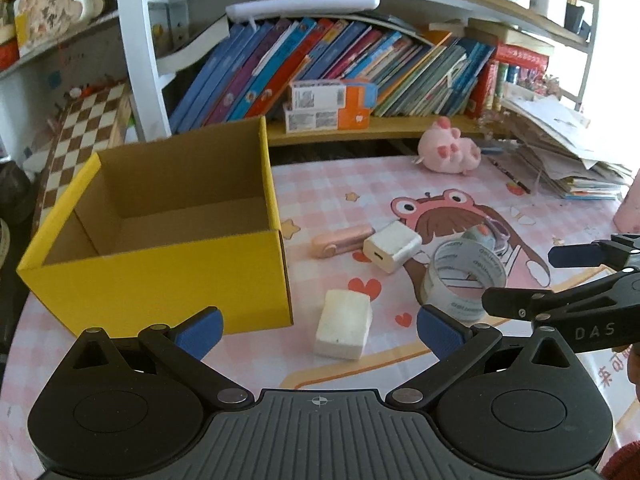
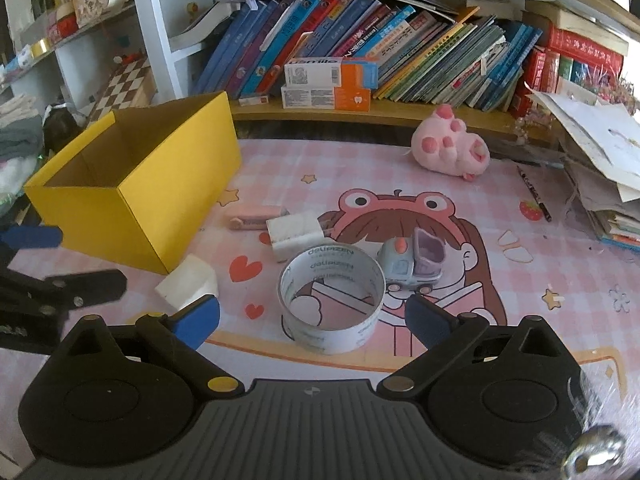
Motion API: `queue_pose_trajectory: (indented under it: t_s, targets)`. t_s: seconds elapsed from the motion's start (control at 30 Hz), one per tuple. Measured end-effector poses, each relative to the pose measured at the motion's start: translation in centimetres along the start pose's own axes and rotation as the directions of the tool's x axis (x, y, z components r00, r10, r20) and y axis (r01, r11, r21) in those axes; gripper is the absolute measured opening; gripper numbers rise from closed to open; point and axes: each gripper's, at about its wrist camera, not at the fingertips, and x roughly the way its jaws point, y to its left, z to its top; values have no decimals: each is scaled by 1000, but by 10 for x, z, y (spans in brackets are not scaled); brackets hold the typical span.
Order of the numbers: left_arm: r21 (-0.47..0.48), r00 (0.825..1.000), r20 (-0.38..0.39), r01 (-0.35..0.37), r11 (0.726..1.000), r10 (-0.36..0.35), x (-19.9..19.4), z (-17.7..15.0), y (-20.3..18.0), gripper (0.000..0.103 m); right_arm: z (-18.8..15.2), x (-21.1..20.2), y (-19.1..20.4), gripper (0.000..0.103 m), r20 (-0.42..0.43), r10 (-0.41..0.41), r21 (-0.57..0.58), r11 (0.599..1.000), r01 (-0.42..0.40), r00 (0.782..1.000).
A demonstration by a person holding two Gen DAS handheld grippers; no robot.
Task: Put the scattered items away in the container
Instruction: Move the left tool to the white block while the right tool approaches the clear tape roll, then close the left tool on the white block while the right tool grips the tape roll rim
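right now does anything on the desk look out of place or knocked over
Yes. The pink plush toy lies tipped over near the shelf, feet toward the camera. The paper stack at the right edge is ragged and slumping. The yellow box holds nothing yet, with small items loose beside it. No spill or damage visible.

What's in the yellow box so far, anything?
Empty as far as visible. The yellow box stands open-topped, and the left wrist view shows bare brown walls and floor; the near inside corner is hidden by its front wall.

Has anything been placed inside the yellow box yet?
No. In the left wrist view the yellow box shows only bare cardboard inside, while the white block lies on the mat beside it.
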Motion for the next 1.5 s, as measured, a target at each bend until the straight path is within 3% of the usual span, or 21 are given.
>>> queue_pose_trajectory:
  t_s: [0.23, 0.33, 0.5, 0.6, 1.07, 1.33, 1.5]
  targets:
    - [-15, 999, -36, 3, 1000, -4, 15, -7, -3, 102, -3, 12, -12, 85, -24, -13, 41, 999, 14, 1000]
    - [-23, 998, -56, 8, 1000, -10, 23, -8, -4, 94, -4, 16, -16, 79, -29, -28, 52, 998, 30, 999]
    - [5, 998, -68, 11, 1000, -11, 35, -10, -10, 81, -4, 24, -25, 56, -45, -67, 79, 994, 70, 997]
    - [22, 997, -78, 10, 1000, -8, 44, -10, -14, 75, -2, 31, -31, 47, -61, -79, 87, 993, 84, 995]
    - [54, 990, -143, -7, 999, 15, 82, -12, -20, 74, 3, 59, -38, 38, -122, -83, 59, 994, 91, 989]
    - [68, 988, -156, -6, 998, 16, 92, -14, -23, 62, 5, 71, -39, 34, -149, -82, 47, 995, 90, 986]
    - [68, 987, -159, 1, 998, 10, 95, -15, -22, 55, 4, 76, -40, 23, -167, -73, 58, 995, 84, 983]
